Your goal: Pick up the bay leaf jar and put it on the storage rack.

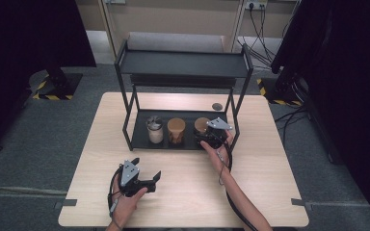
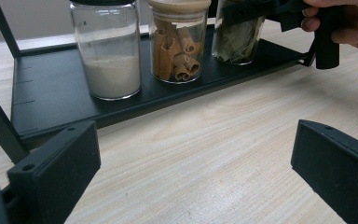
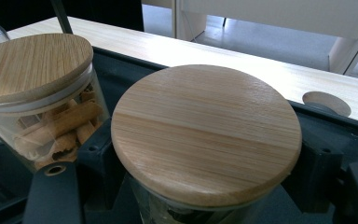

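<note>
Nearest the high view, our two forearms reach in over a pale wooden tabletop (image 1: 183, 192), the largest thing here. Standing on it toward the far side is a black two-level metal rack (image 1: 183, 65), its upper shelf bare and its low tray (image 2: 51, 93) carrying three glass jars in a row.

Our left tool (image 1: 147, 177) hovers low over the near tabletop, well apart from the rack. Its jaws stand wide apart with nothing between them, and it looks parked there to leave the other hand room.

Our right tool (image 1: 207, 137) has reached under the upper shelf to the right end of the tray. Its jaws are clamped on the sides of the jar of dried leaves (image 2: 237, 44), just below the round bamboo lid (image 3: 206, 133). Holding the glass body instead of the lid likely keeps the lid from lifting off. The jar seems to rest on the tray, so we judge it is about to be drawn out.

Just beside it stands the jar of cinnamon sticks (image 2: 177, 44), also bamboo-lidded, then the jar of white powder (image 2: 108, 53) with a darker top. A small round cable hole (image 1: 217, 106) sits in the tabletop behind the rack.
</note>
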Demonstrator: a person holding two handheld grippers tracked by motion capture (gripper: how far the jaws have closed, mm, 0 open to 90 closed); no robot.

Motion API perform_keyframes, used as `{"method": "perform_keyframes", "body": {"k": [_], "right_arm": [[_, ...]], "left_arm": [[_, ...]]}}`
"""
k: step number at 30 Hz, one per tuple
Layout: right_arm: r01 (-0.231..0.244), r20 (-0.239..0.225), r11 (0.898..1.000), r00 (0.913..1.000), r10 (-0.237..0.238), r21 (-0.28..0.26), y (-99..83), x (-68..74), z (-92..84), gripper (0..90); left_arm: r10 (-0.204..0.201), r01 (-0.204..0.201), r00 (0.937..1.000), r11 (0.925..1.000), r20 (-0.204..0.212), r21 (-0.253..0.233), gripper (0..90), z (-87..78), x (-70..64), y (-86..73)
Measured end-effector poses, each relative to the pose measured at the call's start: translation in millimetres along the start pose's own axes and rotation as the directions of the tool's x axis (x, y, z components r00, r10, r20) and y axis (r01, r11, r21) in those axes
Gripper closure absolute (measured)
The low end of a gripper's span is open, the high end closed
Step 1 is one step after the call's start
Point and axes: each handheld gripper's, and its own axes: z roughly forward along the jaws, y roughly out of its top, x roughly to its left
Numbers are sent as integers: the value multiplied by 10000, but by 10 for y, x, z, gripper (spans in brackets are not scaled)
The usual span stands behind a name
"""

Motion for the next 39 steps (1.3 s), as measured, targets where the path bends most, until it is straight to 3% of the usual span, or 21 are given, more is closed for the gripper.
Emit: {"method": "perform_keyframes", "body": {"k": [5,21,39], "right_arm": [[-51,-32,10000,10000,51,29,6,-11,-2,257],[-782,42,9969,9969,782,-30,-7,-11,-47,53],[-682,-162,9975,9976,679,-199,-10,2,-156,50]], "left_arm": [[5,-5,10000,10000,6,0,9,-1,1,0],[17,-17,10000,10000,2,16,9,1,0,3],[25,-25,10000,10000,-2,14,9,1,-2,2]]}}
